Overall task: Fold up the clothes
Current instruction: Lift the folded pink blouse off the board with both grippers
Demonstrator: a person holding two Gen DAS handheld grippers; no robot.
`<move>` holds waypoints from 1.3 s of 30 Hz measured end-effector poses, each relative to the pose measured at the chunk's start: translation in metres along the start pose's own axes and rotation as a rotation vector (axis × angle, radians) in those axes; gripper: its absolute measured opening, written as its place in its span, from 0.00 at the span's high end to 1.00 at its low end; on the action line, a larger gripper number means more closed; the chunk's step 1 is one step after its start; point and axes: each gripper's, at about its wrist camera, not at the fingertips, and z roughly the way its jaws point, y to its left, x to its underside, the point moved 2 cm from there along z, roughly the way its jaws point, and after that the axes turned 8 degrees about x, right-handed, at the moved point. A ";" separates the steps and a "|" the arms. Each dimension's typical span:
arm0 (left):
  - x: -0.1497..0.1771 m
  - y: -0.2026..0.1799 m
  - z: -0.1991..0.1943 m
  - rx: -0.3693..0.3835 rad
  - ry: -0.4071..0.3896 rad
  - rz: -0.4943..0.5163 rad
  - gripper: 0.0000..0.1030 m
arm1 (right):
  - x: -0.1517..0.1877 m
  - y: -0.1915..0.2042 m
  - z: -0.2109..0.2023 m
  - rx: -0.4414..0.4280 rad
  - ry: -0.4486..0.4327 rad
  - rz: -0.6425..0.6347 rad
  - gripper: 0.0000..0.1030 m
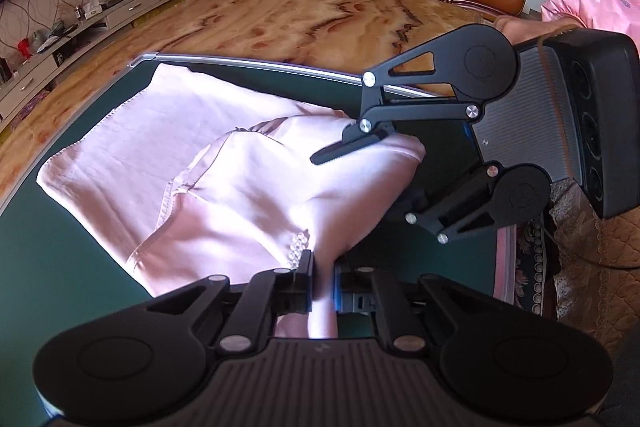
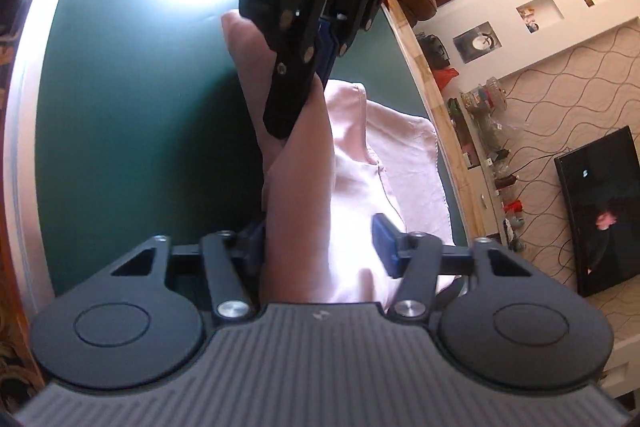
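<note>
Looking down from the left wrist camera, the left gripper (image 1: pixel 322 291) pointed steeply at the green mat (image 1: pixel 48 267), near its front edge. Its two fingers stood together, clamped on a raised fold of the pink garment (image 1: pixel 120 155). The rest of the garment lay spread flat on the mat, reaching toward the far left corner, close to the silver rim (image 1: pixel 248 61) of the far edge. The right gripper (image 1: pixel 360 183) entered from the right edge of the mat and was turned on its side, with one finger above the other. The upper finger (image 1: pixel 348 147) lay on top of the same fold, and the lower finger was mostly hidden behind the cloth.

In the right wrist view, the right gripper (image 2: pixel 320 243) had its blue pads apart, with the fold of the pink garment (image 2: pixel 408 163) passing between them. The cloth lay against the left pad (image 2: pixel 252 239). Whether the right pad (image 2: pixel 386 243) pressed on it, I could not tell. The left gripper (image 2: pixel 292 107) came down from the top, tilted, with its fingers closed on the far end of the raised fold. Below the fold was the green mat (image 2: pixel 120 107), and the flat part of the garment lay toward the right edge of the mat.
</note>
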 end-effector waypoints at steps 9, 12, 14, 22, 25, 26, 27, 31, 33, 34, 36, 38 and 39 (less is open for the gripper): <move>0.010 -0.029 0.013 -0.262 0.006 0.071 0.40 | -0.002 -0.007 -0.015 -0.097 0.029 0.103 0.92; 0.014 -0.037 0.018 -0.294 0.034 0.105 0.46 | 0.002 -0.018 -0.022 -0.123 0.033 0.147 0.92; 0.015 -0.040 0.019 -0.302 0.044 0.126 0.50 | 0.004 -0.023 -0.025 -0.139 0.033 0.168 0.92; 0.020 -0.052 0.021 -0.283 0.114 0.224 0.82 | 0.017 -0.025 -0.053 -0.184 0.032 0.195 0.92; 0.022 -0.051 0.017 -0.228 0.131 0.226 0.82 | 0.018 -0.022 -0.064 -0.202 0.027 0.182 0.92; 0.022 -0.052 0.014 -0.208 0.136 0.222 0.82 | 0.018 -0.022 -0.067 -0.211 0.025 0.176 0.92; 0.022 -0.054 0.011 -0.182 0.142 0.216 0.82 | 0.017 -0.022 -0.069 -0.221 0.022 0.168 0.92; 0.024 -0.062 -0.011 -0.051 0.154 0.166 0.83 | 0.013 -0.024 -0.092 -0.294 0.004 0.160 0.92; 0.025 -0.067 -0.025 0.006 0.156 0.140 0.83 | 0.011 -0.027 -0.108 -0.348 -0.003 0.166 0.92; 0.025 -0.069 -0.033 0.032 0.156 0.129 0.83 | 0.009 -0.028 -0.118 -0.384 -0.005 0.164 0.92; 0.025 -0.075 -0.047 0.082 0.157 0.109 0.83 | 0.006 -0.031 -0.137 -0.457 -0.009 0.163 0.92; 0.023 -0.081 -0.060 0.125 0.161 0.098 0.83 | 0.002 -0.039 -0.153 -0.524 -0.017 0.180 0.92; 0.022 -0.083 -0.067 0.148 0.162 0.091 0.83 | 0.000 -0.045 -0.159 -0.554 -0.020 0.191 0.92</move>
